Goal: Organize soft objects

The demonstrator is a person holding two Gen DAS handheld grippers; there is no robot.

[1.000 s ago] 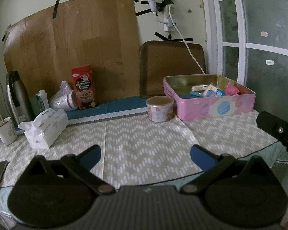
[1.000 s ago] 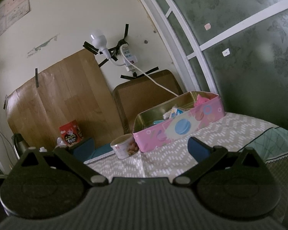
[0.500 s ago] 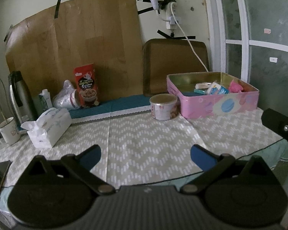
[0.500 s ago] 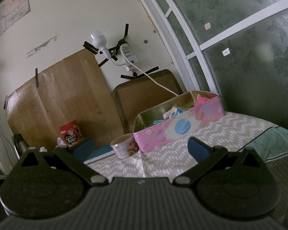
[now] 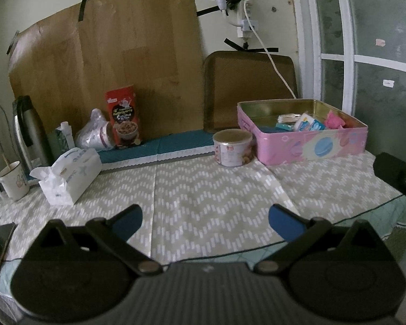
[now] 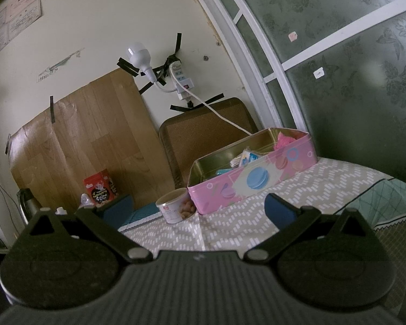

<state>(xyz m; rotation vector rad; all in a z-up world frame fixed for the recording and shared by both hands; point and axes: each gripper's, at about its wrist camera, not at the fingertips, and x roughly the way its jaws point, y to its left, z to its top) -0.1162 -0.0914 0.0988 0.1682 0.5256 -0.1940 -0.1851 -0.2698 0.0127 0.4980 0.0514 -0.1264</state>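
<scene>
Tin point(image 5: 311, 146) with soft items point(image 5: 305, 123) sits far right on the table point(image 5: 203, 189). Left gripper point(image 5: 204, 216) and right gripper point(image 6: 199, 205) are both spread, empty. Judged: right gripper is nearer; tin lies ahead of it.

Worktop point(image 5: 203, 195), under a grey-white chevron cloth, taking up the middle of the left wrist frame. Sitting on it: pink tin point(image 5: 305, 143) at right; round can point(image 5: 232, 148) just beside it; tissue pack point(image 5: 70, 174) and mug point(image 5: 12, 180) at left; phone point(image 5: 0, 246) lying at lower left; red box point(image 5: 123, 119) standing at back.
</scene>
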